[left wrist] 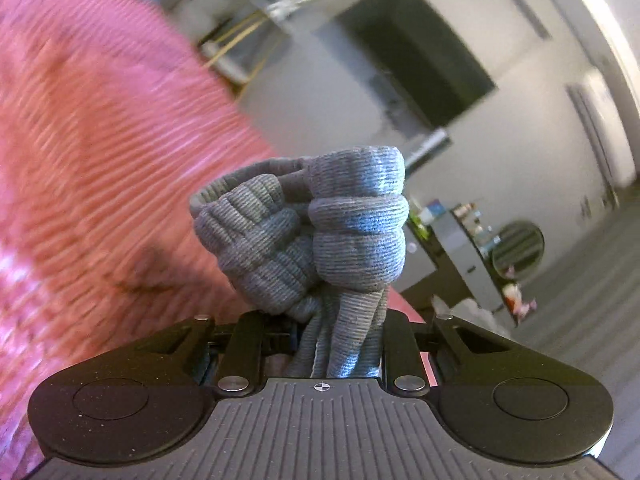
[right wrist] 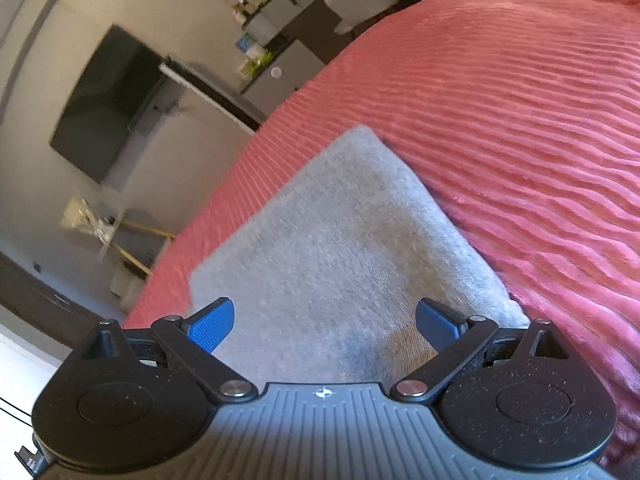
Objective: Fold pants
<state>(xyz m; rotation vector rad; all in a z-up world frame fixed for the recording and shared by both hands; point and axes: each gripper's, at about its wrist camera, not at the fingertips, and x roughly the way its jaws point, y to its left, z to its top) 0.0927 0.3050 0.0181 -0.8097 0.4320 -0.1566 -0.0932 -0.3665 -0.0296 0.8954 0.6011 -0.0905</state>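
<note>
Two hand-held grippers are mine here: the left hand-held gripper (left wrist: 340, 344) clenches bunched grey pants (left wrist: 320, 232). My right hand-held gripper (right wrist: 324, 320) hangs released above their flat part on the red bedspread (right wrist: 520, 120).

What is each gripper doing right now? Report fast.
Left gripper: closed on a bunched part of the grey pants.
Right gripper: open, holding nothing, over flat grey fabric.
</note>
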